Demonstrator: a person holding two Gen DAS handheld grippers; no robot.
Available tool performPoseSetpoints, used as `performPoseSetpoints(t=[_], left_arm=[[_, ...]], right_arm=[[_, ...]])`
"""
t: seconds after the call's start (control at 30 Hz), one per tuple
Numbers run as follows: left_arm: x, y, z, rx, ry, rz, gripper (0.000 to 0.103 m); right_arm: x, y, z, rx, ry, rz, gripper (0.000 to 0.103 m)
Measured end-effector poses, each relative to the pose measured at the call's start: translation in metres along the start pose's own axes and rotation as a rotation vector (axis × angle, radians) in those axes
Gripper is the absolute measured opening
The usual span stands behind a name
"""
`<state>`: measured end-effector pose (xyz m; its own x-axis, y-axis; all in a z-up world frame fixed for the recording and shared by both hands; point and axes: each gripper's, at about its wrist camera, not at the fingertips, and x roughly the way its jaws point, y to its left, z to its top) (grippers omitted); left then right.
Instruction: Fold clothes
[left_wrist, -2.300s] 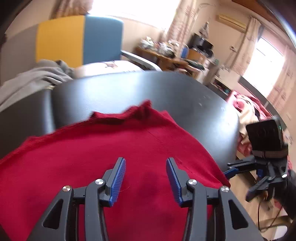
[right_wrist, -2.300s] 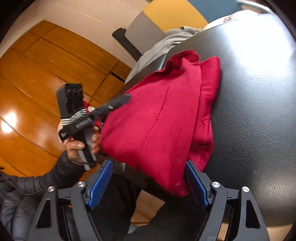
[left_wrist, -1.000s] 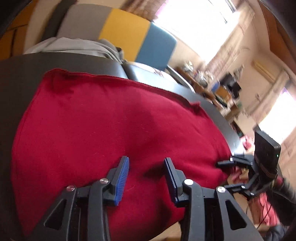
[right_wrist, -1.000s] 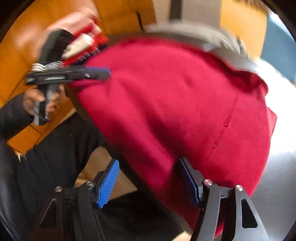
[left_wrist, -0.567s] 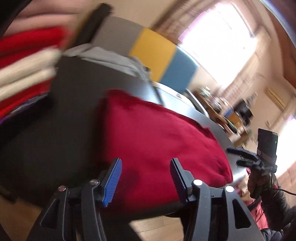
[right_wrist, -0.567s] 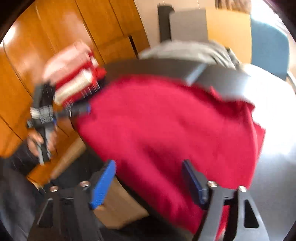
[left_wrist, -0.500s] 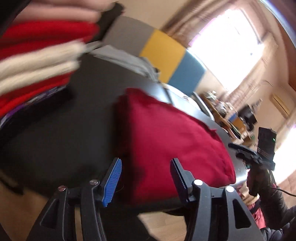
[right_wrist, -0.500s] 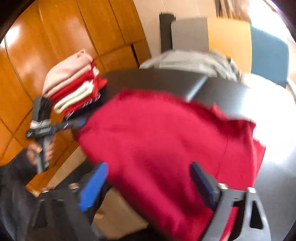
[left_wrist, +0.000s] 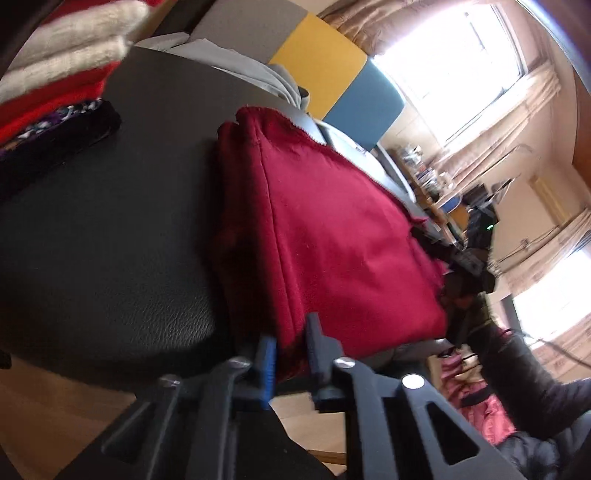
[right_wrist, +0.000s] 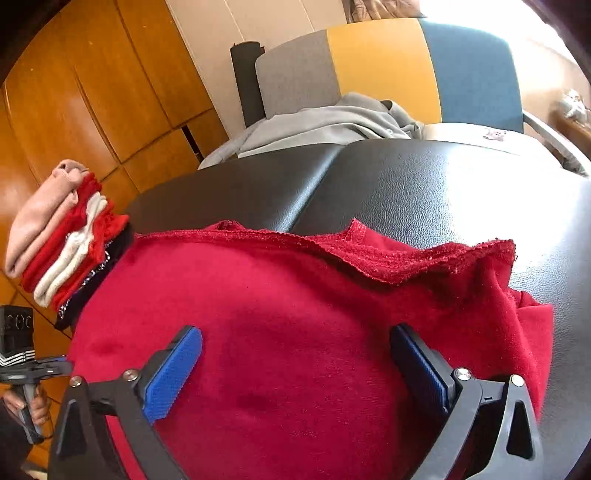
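A folded dark red garment (left_wrist: 332, 236) lies on the round black table (left_wrist: 110, 229). My left gripper (left_wrist: 291, 350) is shut on the garment's near corner at the table edge. In the right wrist view the red garment (right_wrist: 295, 314) fills the lower half, with its ragged edge toward the table's middle. My right gripper (right_wrist: 295, 358) is open, its blue pads wide apart just above the cloth and holding nothing. The left gripper (right_wrist: 37, 369) shows at the far left of that view.
A stack of folded clothes (right_wrist: 62, 236), pink, red and white, sits at the table's left edge and also shows in the left wrist view (left_wrist: 55, 66). A grey garment (right_wrist: 325, 125) lies on a grey, yellow and blue chair (right_wrist: 388, 66) behind the table. Wooden cabinets (right_wrist: 92, 92) stand at the left.
My left gripper has swung to the garment's left corner and shut on it. My right gripper has moved over the cloth's top and stays open.
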<state>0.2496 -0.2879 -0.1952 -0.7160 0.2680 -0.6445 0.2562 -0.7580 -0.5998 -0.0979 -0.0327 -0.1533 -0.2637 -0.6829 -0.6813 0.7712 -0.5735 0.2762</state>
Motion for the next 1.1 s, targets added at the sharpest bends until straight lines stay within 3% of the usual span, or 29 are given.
performPoseSetpoints(t=[0.07, 0.13, 0.33, 0.4, 0.53, 0.63, 0.8, 0.87, 0.9, 0.93, 1.0, 1.1], left_arm=[[-0.009, 0.001, -0.008, -0.002, -0.004, 0.015, 0.008], [0.006, 0.005, -0.021, 0.000, 0.058, 0.071, 0.008], [0.002, 0.006, -0.027, -0.052, 0.062, 0.031, 0.013], [-0.013, 0.005, -0.016, -0.077, 0.005, 0.031, 0.023], [-0.034, 0.000, 0.022, -0.087, -0.129, 0.014, 0.031], [-0.021, -0.018, 0.057, -0.021, -0.169, 0.038, 0.033], [0.033, -0.046, 0.107, 0.087, -0.154, 0.077, 0.034], [0.067, -0.051, 0.119, 0.073, -0.116, 0.103, 0.034], [0.078, -0.035, 0.119, 0.039, -0.076, 0.167, 0.033], [0.086, -0.018, 0.118, 0.001, -0.063, 0.209, 0.026], [0.086, -0.001, 0.111, -0.004, -0.146, 0.195, 0.003], [0.087, -0.005, 0.110, -0.006, -0.153, 0.227, 0.003]], right_arm=[[0.001, 0.003, -0.001, -0.014, -0.001, -0.006, 0.103], [0.005, 0.004, -0.001, -0.028, -0.009, 0.004, 0.103], [0.009, 0.011, -0.004, -0.078, 0.009, -0.005, 0.103], [0.010, 0.011, -0.004, -0.080, 0.009, -0.009, 0.103], [0.011, 0.013, -0.005, -0.089, 0.010, -0.023, 0.103], [0.011, 0.014, -0.006, -0.090, 0.011, -0.026, 0.103], [0.012, 0.016, -0.006, -0.092, 0.013, -0.034, 0.103], [0.012, 0.016, -0.006, -0.093, 0.012, -0.037, 0.103], [0.012, 0.016, -0.006, -0.093, 0.011, -0.037, 0.103], [0.012, 0.015, -0.007, -0.087, 0.007, -0.031, 0.103], [0.011, 0.013, -0.007, -0.072, -0.001, -0.018, 0.103], [0.009, 0.005, -0.007, -0.036, -0.018, 0.019, 0.103]])
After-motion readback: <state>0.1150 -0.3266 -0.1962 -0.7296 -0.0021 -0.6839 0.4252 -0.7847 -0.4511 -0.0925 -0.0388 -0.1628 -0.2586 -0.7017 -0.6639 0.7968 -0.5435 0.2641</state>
